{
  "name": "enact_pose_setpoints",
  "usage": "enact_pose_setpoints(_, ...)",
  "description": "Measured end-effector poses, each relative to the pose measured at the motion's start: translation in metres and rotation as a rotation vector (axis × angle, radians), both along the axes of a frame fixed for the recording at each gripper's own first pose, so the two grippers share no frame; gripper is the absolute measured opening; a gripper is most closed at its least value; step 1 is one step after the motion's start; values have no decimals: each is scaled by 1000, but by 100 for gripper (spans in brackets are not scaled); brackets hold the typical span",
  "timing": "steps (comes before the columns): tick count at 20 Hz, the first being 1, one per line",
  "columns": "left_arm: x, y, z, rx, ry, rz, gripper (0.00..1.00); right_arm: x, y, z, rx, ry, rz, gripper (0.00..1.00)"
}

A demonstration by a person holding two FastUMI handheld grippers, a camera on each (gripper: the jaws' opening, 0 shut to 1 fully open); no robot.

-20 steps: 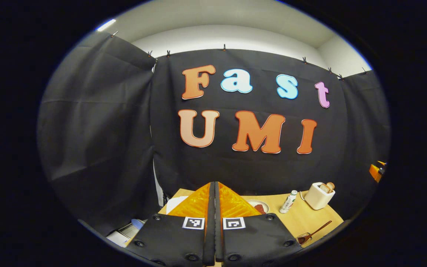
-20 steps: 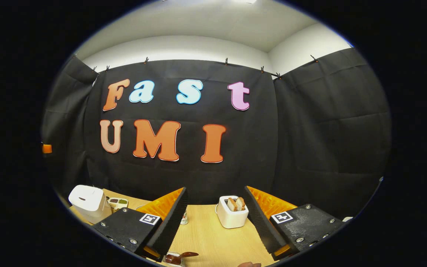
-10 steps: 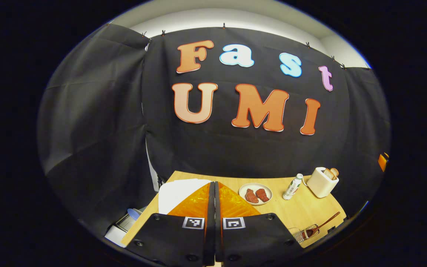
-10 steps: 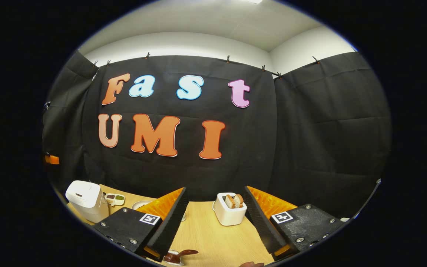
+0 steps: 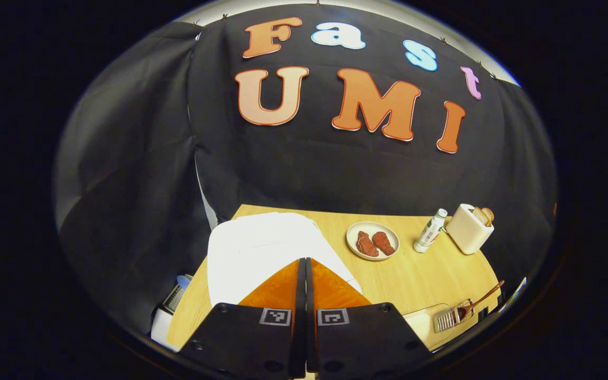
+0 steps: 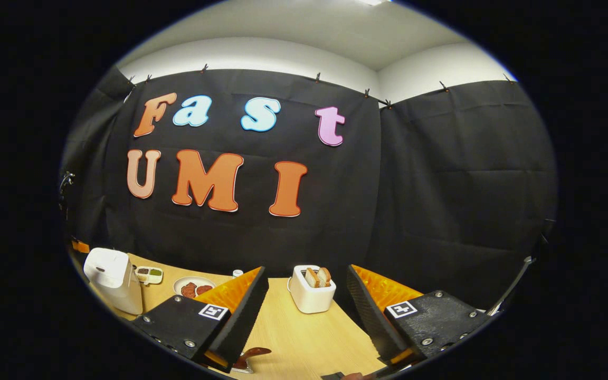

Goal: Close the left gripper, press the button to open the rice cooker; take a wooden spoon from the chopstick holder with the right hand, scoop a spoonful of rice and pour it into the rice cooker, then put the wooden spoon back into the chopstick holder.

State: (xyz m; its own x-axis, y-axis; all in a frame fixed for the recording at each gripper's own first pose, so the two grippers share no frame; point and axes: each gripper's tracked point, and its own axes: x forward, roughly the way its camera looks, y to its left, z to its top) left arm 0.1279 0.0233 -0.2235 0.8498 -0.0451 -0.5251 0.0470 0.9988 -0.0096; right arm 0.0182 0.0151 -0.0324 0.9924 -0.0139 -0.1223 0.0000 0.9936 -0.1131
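Early stage: left gripper [image 5: 304,266], fingers pressed together and empty, above the lidded rice cooker [image 5: 262,253]; right gripper [image 6: 304,301] wide open, empty; wooden spoon [image 5: 477,303] untouched in its holder at the worktop [image 5: 420,274] edge.

Rice cooker [image 5: 262,253] front behind tongs [image 5: 305,264]

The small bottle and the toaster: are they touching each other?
Apart. In the left gripper view, bare tabletop shows between the bottle and the toaster, which stands to its right.
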Motion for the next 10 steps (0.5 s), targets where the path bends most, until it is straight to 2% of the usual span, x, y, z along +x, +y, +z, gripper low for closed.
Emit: enact_pose_setpoints(10, 20, 11, -55, -24, 124, -11, 5, -4, 3, -16, -51, 45, -58, 94)
